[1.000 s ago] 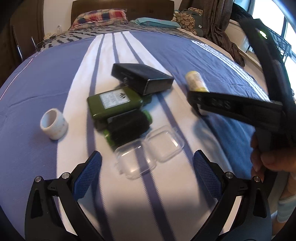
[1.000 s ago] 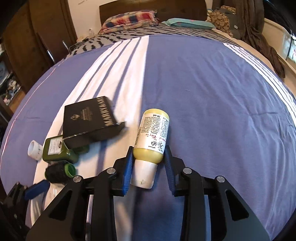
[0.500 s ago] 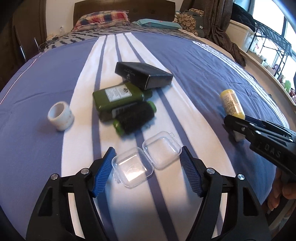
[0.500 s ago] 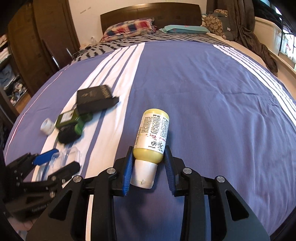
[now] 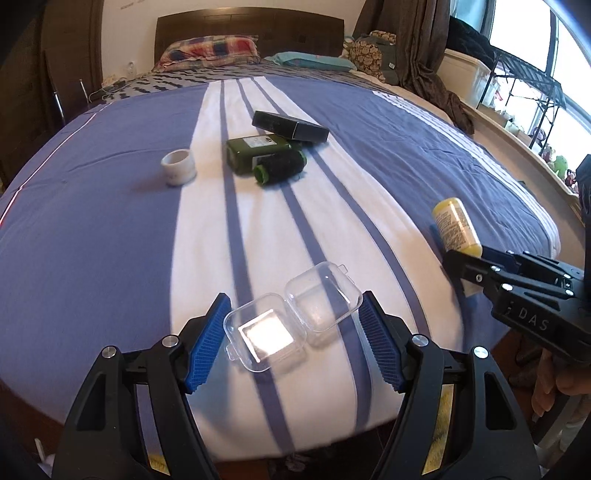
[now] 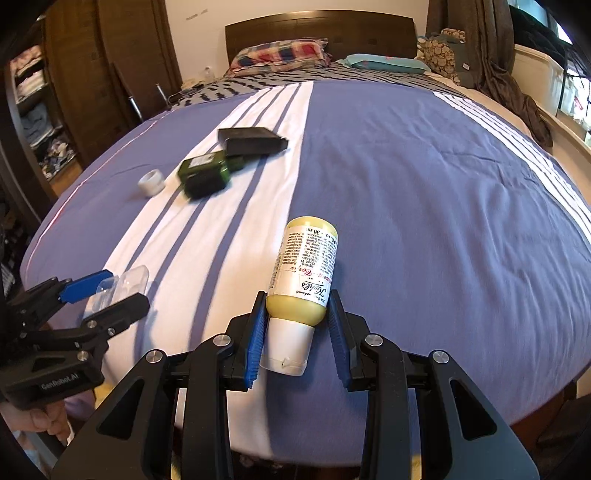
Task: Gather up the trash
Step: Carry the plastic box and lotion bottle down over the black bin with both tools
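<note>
An open clear plastic case (image 5: 291, 317) sits between the blue pads of my left gripper (image 5: 295, 295), which is shut on it near the foot edge of the bed (image 5: 110, 221). My right gripper (image 6: 297, 295) is shut on a yellow bottle (image 6: 306, 266) with a white cap, held above the purple cover. From the left wrist view that bottle (image 5: 454, 225) shows at the right. Farther up the bed lie a black box (image 5: 290, 125), a flat green bottle (image 5: 258, 147), a dark green-capped bottle (image 5: 282, 168) and a white ring (image 5: 179, 166).
Pillows (image 5: 210, 50) and a dark headboard (image 5: 251, 27) close off the far end. A wardrobe (image 6: 74, 92) stands at the left, a window ledge with a metal rack (image 5: 524, 88) at the right. A hand (image 5: 550, 384) holds the right gripper's handle.
Both grippers drew back toward the foot of the bed. The left jaws closed on the clear case and carried it away from the green bottles. The yellow bottle stayed in the right grip.
</note>
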Tool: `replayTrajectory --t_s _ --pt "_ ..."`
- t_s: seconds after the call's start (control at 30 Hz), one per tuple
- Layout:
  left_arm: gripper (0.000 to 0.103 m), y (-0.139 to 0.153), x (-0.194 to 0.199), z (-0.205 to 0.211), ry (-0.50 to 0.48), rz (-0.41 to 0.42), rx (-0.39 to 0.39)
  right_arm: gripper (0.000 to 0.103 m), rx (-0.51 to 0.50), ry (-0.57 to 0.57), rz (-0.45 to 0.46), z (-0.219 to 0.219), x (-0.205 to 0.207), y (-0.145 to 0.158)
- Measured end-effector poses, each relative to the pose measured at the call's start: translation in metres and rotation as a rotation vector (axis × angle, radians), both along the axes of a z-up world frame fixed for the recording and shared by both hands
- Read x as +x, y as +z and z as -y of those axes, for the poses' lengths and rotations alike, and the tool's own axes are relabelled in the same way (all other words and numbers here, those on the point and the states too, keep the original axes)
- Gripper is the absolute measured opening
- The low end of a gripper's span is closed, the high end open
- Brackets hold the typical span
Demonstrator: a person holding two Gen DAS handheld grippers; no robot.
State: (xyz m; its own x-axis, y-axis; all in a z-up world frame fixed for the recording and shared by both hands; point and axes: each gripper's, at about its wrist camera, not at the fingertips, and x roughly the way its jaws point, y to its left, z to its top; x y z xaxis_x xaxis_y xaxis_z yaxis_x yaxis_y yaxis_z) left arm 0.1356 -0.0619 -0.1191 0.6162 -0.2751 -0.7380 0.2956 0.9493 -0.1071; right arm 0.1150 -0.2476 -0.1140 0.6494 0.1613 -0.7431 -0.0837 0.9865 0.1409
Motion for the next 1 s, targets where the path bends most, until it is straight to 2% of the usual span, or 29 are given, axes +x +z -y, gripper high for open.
replayTrajectory --t_s 0.27,0.43,0.67,1.0 --pt "0.068 0.013 -0.052 -0.013 -0.003 0.041 -0.011 0.033 0.023 0.025 0.024 -0.011 -0.042 0.004" --pt "0.068 0.007 -0.080 -0.016 -0.015 0.040 -0.007 0.033 0.037 0.044 0.025 -0.020 -0.069 0.000" --pt "0.068 -0.031 -0.107 -0.022 -0.019 -0.029 0.002 0.033 0.047 0.062 -0.027 -0.032 -0.097 -0.029" --pt "0.068 -0.086 -0.126 -0.035 -0.011 -0.167 0.029 0.033 0.054 0.095 -0.165 -0.052 -0.114 -0.086"
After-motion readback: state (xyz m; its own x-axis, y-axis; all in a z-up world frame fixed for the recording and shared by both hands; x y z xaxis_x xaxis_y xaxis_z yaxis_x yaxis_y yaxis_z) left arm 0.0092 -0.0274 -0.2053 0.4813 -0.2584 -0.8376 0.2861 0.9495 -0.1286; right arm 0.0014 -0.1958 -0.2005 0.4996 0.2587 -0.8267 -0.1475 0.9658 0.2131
